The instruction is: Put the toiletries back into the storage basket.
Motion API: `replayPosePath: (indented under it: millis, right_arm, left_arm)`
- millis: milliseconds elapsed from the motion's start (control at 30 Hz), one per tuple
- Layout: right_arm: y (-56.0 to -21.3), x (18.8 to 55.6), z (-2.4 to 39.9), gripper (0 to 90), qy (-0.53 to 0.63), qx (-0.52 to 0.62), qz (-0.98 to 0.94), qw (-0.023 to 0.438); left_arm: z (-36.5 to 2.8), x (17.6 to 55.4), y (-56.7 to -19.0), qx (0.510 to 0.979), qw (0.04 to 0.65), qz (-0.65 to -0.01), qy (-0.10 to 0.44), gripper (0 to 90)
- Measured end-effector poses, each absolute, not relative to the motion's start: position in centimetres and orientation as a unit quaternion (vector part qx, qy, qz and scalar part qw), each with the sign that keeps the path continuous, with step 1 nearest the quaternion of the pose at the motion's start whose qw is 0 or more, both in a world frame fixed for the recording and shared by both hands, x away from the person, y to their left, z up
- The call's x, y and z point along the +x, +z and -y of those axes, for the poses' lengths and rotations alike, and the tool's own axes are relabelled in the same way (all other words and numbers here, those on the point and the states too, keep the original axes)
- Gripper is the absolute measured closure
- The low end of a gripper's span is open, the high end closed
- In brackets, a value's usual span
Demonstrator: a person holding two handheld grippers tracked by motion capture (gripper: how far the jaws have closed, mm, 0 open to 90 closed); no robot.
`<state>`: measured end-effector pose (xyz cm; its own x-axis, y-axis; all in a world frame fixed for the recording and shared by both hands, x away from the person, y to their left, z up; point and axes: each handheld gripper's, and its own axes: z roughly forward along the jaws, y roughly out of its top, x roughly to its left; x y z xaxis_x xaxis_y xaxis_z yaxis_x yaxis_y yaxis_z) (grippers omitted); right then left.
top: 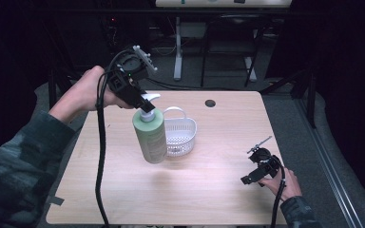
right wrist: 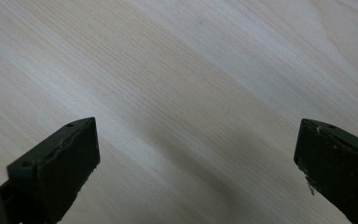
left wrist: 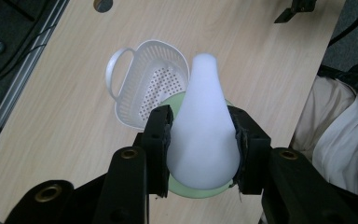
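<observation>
Right now the green bottle (top: 150, 135) stands upright on the bench (top: 209, 190) touching the white basket (top: 179, 137), my left tongs (top: 145, 102) clamped on its white pump head (left wrist: 204, 126), while my right tongs (top: 253, 178) rest wide apart, empty.

White basket (top: 180, 135) on wooden table (top: 218, 190).

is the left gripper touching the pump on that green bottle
Touching. The left gripper view shows the left gripper with both jaws pressed against the sides of the white pump.
</observation>
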<state>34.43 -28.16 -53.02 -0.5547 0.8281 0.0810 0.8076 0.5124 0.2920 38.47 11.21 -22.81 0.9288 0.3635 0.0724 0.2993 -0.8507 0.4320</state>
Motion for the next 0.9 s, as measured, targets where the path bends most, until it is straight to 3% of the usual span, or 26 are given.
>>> replayPosePath:
  millis: [900]
  right_arm:
    - [-53.1,34.4,28.2,0.0,0.147,0.470,-0.870,0.033]
  left_arm:
    - [-10.3,39.9,-21.0,0.955,0.215,-0.183,0.091,63.2]
